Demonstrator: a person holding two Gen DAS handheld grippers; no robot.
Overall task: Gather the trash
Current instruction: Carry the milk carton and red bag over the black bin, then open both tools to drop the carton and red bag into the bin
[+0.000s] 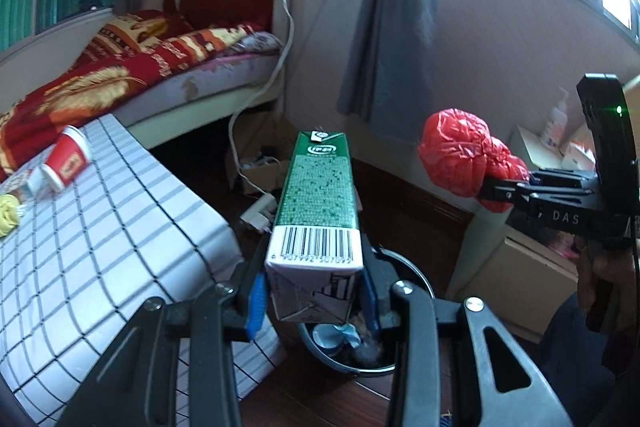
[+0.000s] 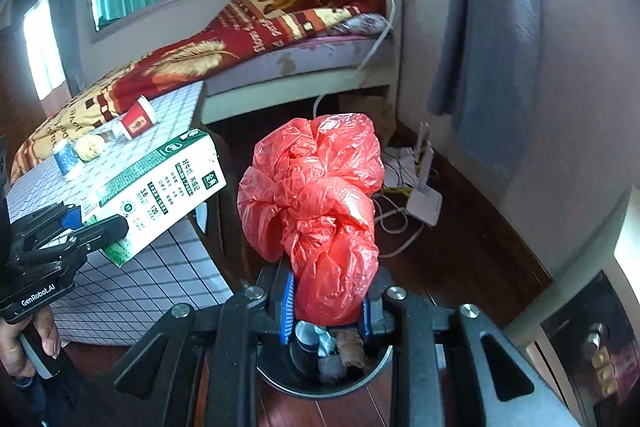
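- The left hand-held gripper (image 1: 316, 301) clamps the green milk carton (image 1: 316, 223) by its base, long axis pointing forward, above the trash bin (image 1: 416, 271).
- The right hand-held gripper (image 2: 326, 311) grasps a crumpled red plastic bag (image 2: 316, 211) upright over the bin, beside the bench (image 1: 100, 227).

carton (image 1: 316, 203) left of bag (image 1: 460, 155), both above bin (image 2: 384, 367)

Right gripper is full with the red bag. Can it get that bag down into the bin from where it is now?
Probably yes. The right gripper is shut on the red plastic bag almost directly above the open trash bin, with nothing between them. The bin already holds some trash but looks to have room.
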